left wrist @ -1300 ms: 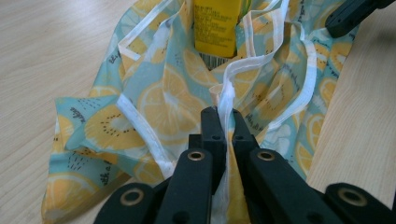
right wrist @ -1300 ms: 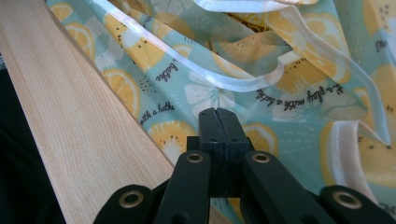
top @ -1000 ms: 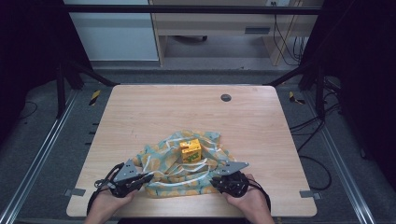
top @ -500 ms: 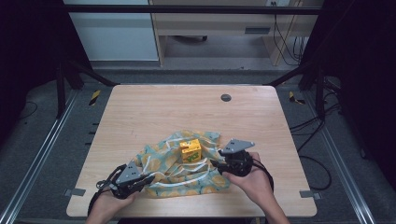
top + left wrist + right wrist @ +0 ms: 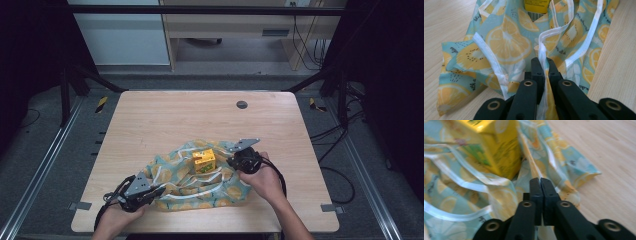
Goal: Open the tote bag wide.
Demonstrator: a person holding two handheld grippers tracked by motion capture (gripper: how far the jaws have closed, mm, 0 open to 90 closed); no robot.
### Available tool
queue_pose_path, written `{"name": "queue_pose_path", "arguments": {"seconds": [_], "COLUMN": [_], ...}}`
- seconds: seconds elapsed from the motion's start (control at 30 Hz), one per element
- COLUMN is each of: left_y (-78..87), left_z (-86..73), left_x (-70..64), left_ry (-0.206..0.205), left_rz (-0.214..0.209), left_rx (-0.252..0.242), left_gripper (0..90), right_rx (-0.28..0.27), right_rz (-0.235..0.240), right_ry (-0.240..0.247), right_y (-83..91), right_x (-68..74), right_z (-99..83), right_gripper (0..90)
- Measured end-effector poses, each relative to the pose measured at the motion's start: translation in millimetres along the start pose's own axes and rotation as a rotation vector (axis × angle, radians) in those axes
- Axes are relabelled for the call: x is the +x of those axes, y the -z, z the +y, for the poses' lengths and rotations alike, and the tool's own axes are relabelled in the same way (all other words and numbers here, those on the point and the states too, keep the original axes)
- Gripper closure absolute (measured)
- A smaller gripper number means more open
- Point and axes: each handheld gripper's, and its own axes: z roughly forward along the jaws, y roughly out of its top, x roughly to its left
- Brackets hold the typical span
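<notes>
— What is going on at the table (image 5: 150, 115)?

— A person works a fruit-print fabric bag (image 5: 185, 187) with two hand-held tongs. The bag lies crumpled on the near half of the table, and a yellow carton (image 5: 204, 161) stands upright in the middle of it, in what looks like the bag's open mouth.

— Why the grip on both sides?

— Probably to hold the mouth open around the carton, or to draw the cloth up its sides. The left tongs (image 5: 545, 71) are clamped on a white-trimmed edge of the bag, the fabric running straight between the jaws. In the high view those left tongs (image 5: 159, 189) sit at the bag's near left corner, low to the table.

— And the right?

— The right tongs (image 5: 540, 185) have their jaws pressed together just beside the carton, and a fold of bag fabric appears to be pinched between them, though the close view is blurred there. From above, the right tongs (image 5: 231, 162) are at the bag's right edge, level with the carton.

— So the carton stays put?

— It stands free; neither tool touches it. The cloth is what is being handled.
</notes>
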Motion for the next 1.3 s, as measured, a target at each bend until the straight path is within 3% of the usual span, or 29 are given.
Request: {"name": "queue_pose_path", "arguments": {"seconds": [0.33,0.7,1.3], "left_y": [-2.8,-6.9,-13.3], "left_z": [0.1,-2.4,-2.5], "left_x": [3.3,6.1,2.1], "left_ry": [0.008,0.025,0.016], "left_rz": [0.027,0.032,0.02], "left_rx": [-0.001,0.037,0.092], "left_gripper": [88.1,89.0,89.6], "right_rx": [-0.023,-0.007,0.014], "right_rz": [-0.043,-0.065,-0.082], "right_ry": [-0.085,-0.165,-0.202], "right_y": [-13.5,-30.6,-45.2], "right_x": [-35.5,-55.5,-62.1], "right_z": [3.8,-5.5,-9.9], "right_gripper": [90.0,90.0,90.0]}}
